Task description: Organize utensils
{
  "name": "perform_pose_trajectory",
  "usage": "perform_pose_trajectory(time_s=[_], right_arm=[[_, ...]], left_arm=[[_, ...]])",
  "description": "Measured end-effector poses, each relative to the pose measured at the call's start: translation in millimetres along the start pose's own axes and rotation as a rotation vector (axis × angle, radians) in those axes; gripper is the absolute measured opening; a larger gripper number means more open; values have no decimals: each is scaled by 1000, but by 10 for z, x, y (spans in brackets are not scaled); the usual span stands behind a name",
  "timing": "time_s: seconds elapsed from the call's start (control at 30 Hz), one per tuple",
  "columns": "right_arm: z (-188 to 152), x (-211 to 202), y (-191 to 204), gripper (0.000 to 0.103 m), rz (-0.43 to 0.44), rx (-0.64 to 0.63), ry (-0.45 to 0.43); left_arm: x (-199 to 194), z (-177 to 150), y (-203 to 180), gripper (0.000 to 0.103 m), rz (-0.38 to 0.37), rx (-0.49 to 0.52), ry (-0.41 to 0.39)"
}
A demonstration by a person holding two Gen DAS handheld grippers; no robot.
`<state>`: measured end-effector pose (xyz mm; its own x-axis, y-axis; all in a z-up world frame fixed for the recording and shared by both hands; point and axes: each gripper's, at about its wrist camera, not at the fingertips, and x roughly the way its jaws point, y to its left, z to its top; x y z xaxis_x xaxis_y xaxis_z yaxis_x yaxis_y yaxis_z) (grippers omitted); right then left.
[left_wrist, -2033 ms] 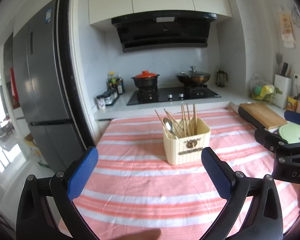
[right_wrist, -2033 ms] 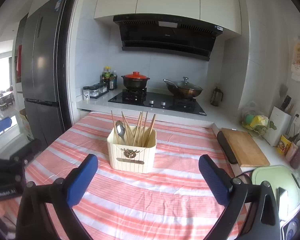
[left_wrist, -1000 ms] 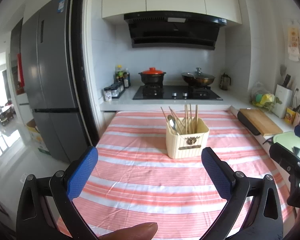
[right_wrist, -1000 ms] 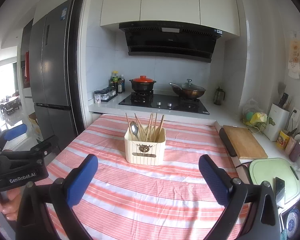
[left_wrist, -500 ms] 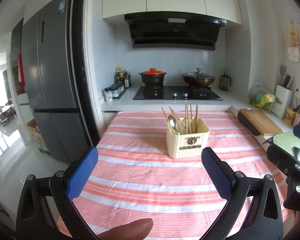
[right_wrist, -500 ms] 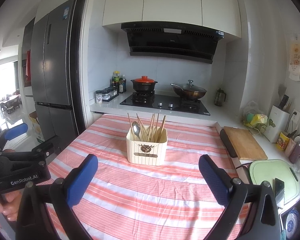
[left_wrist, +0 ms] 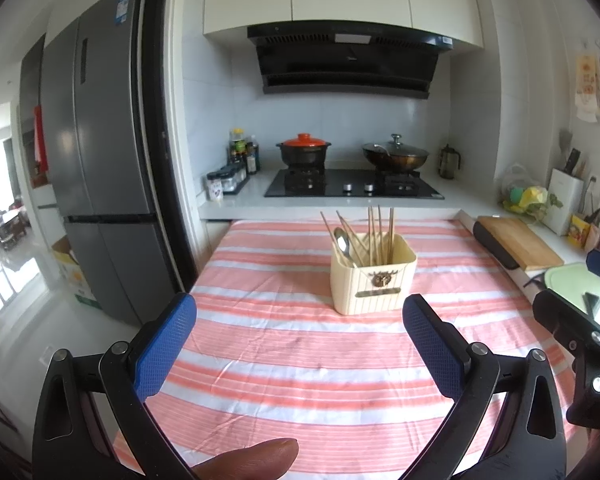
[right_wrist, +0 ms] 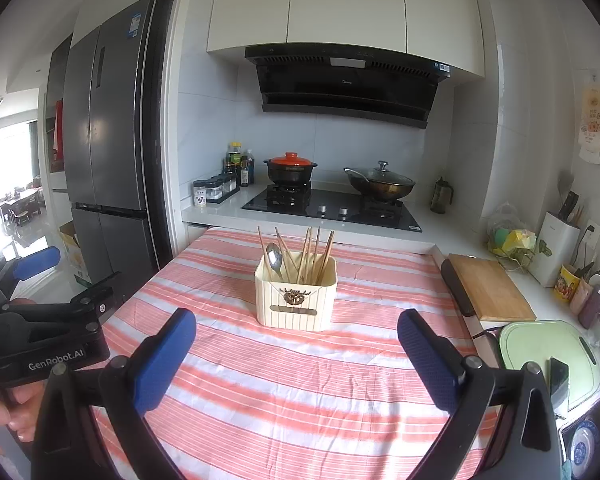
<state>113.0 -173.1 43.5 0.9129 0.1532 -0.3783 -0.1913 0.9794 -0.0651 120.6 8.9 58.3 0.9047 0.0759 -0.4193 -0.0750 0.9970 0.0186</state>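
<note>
The utensil holder (left_wrist: 373,283) stands upright on the striped table (left_wrist: 300,344); chopsticks (left_wrist: 374,236) and a spoon (left_wrist: 343,240) point upward (slightly fanned). The left gripper (left_wrist: 299,346) and right gripper (right_wrist: 297,354) are wide apart, empty, and near the holder.

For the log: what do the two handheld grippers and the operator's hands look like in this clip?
Both the left gripper and the right gripper are black frames with cut-out openings, silver bolts and textured blue fingers. The left one's body reads "GenRobot.AI" in grey in the right wrist view. No cables show. The hand is bare-skinned; no sleeve in view.
</note>
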Motion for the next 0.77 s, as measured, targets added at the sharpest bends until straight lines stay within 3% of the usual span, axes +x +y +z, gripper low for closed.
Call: perform_pose_trajectory(time_s=[0.57,0.77], right_arm=[[-16,9,4,102,-2,-2,8],[-38,11,-10,102,-3,5,15]], left_arm=[[3,12,-9,103,-18,8,4],[-2,3,30,103,-16,-37,15]])
